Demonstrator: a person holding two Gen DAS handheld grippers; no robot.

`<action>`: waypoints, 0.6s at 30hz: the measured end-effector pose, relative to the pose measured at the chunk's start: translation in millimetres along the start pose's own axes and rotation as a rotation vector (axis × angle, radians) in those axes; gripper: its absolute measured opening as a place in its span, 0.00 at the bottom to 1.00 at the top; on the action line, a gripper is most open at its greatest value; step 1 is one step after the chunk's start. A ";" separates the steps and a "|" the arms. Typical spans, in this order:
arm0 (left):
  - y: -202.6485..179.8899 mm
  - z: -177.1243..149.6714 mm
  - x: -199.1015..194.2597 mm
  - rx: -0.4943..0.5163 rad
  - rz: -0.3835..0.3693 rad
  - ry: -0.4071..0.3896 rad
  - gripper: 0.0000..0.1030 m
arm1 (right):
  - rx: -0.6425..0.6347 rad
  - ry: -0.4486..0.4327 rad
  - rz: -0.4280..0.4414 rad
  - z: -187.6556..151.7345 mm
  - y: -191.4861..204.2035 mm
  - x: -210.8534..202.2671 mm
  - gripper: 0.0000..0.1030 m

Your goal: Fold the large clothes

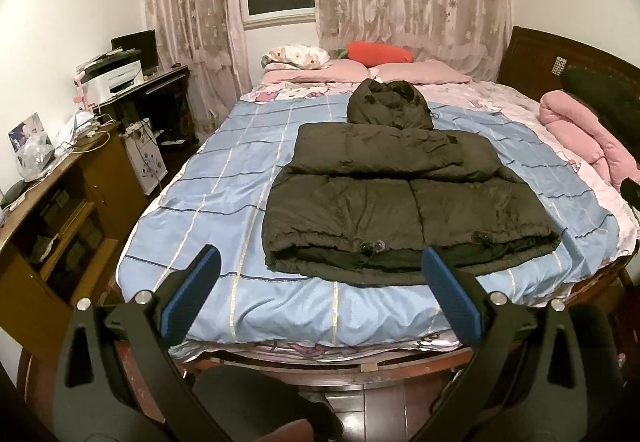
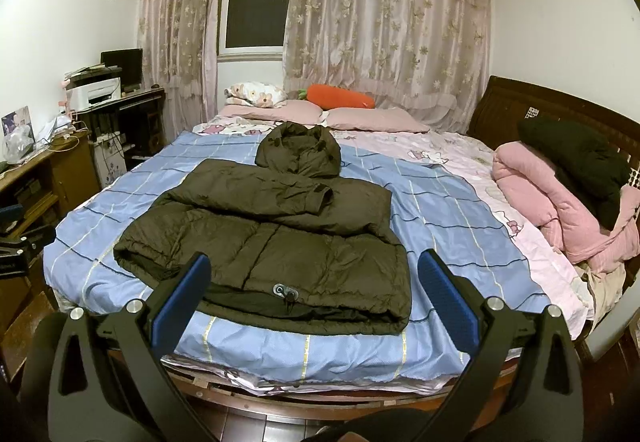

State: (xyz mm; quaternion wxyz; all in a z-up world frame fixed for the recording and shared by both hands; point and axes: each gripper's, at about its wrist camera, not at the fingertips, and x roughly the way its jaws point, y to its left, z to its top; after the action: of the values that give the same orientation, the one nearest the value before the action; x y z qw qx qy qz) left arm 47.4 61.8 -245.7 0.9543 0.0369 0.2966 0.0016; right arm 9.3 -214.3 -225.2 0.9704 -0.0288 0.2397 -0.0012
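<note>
A dark olive puffer jacket [image 1: 400, 198] lies flat on the blue checked bedspread [image 1: 224, 182], sleeves folded across the chest, hood [image 1: 390, 106] pointing to the pillows, hem toward me. It also shows in the right wrist view [image 2: 276, 234]. My left gripper [image 1: 320, 266] is open and empty, held just short of the hem at the bed's foot, blue pads [image 1: 192, 292] wide apart. My right gripper [image 2: 314, 270] is open and empty too, over the hem's near edge.
Pink pillows [image 1: 424, 73] and a carrot plush [image 1: 378, 52] lie at the head. A rolled pink quilt [image 2: 560, 210] with a dark garment [image 2: 580, 158] lies at the right edge. A wooden cabinet [image 1: 60, 210] and desk [image 1: 152, 90] stand left of the bed.
</note>
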 end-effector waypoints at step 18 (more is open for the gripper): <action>2.6 5.0 12.2 -0.016 -0.005 0.024 0.98 | -0.005 0.031 -0.005 1.8 0.7 12.7 0.99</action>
State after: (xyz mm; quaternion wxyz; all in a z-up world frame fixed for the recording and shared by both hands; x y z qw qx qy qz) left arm 60.4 64.4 -248.3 0.9509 0.0286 0.3081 0.0019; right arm 21.4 -213.7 -229.5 0.9665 -0.0320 0.2548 -0.0035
